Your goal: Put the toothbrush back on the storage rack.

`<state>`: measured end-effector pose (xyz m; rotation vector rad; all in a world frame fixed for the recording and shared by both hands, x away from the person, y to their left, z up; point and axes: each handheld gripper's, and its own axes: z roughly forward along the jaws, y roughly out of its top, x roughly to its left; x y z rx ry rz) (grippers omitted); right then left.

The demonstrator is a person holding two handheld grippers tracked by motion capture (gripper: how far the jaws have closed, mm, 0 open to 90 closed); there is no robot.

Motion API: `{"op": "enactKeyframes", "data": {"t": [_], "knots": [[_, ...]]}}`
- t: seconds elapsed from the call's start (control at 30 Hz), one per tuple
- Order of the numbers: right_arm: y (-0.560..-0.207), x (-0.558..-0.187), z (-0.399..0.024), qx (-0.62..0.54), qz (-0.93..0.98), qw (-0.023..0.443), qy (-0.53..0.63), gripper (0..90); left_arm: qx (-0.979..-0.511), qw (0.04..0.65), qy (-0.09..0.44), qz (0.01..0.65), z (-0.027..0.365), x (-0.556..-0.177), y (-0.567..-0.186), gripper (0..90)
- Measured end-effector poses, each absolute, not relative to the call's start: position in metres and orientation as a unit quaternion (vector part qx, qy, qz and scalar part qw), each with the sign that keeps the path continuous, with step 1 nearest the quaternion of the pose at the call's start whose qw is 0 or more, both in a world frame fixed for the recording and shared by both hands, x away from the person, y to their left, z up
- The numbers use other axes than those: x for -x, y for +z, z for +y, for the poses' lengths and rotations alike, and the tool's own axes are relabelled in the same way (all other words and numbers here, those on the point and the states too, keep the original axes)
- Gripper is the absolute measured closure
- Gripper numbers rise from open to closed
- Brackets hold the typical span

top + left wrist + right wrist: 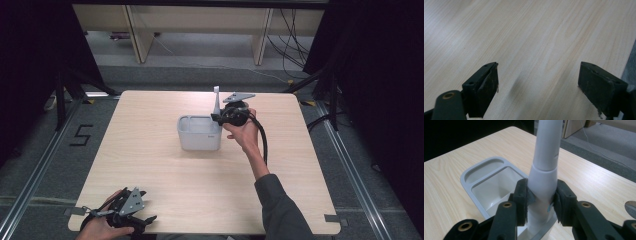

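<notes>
Two fingers of the right gripper [540,202] pinch a white brush handle [544,177] upright over the grey caddy [199,134]; left gripper [539,85], at 7 o'clock on the bench [165,175], fingers spread

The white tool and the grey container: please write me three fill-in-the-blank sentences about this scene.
1. The right gripper is shut on the ____ tool.
2. The tool's lower end is over the grey ____.
3. The left gripper has its fingers ____, with bare table between them.

Missing words: white; container; open
</notes>
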<state>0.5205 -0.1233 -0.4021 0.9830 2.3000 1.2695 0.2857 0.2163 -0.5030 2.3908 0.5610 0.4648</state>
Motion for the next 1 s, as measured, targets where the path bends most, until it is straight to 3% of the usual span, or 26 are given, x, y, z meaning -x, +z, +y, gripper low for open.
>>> {"op": "enactKeyframes", "data": {"t": [0.9,1.0], "knots": [[-0.414,-0.523,-0.125,-0.351,0.804,0.166,0.45,67.4,-0.909,0.31,0.174,0.216,0.216,-0.287,-0.504,16.4],[-0.413,-0.524,-0.127,-0.352,0.797,0.175,0.458,62.6,-0.909,0.311,0.175,0.214,0.217,-0.287,-0.504,16.4]]}}
